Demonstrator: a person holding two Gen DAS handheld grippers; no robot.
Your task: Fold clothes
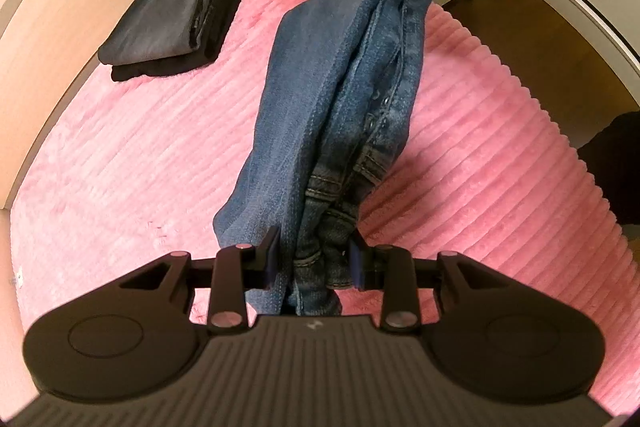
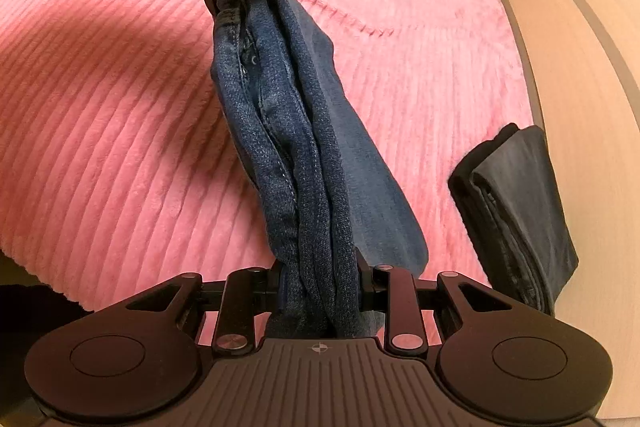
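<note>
Left hand-held gripper [image 1: 314, 261] is clamped on one bunched end of the blue denim jeans [image 1: 340, 87], its pads pressing the gathered seams. Right hand-held gripper [image 2: 320, 283] is likewise clamped on the other end, so the garment hangs slung between the two, well clear of the pink ribbed fleece blanket [image 1: 120, 155] on the bed below. Holding both ends this way probably lets the cloth hang straight and doubled, ready to be laid down flat for a fold. Near the bed's edge, by the pale wooden board [image 2: 580, 59], lies a folded dark grey garment [image 1: 180, 3], apparently set aside as finished, leaving the middle free.
</note>
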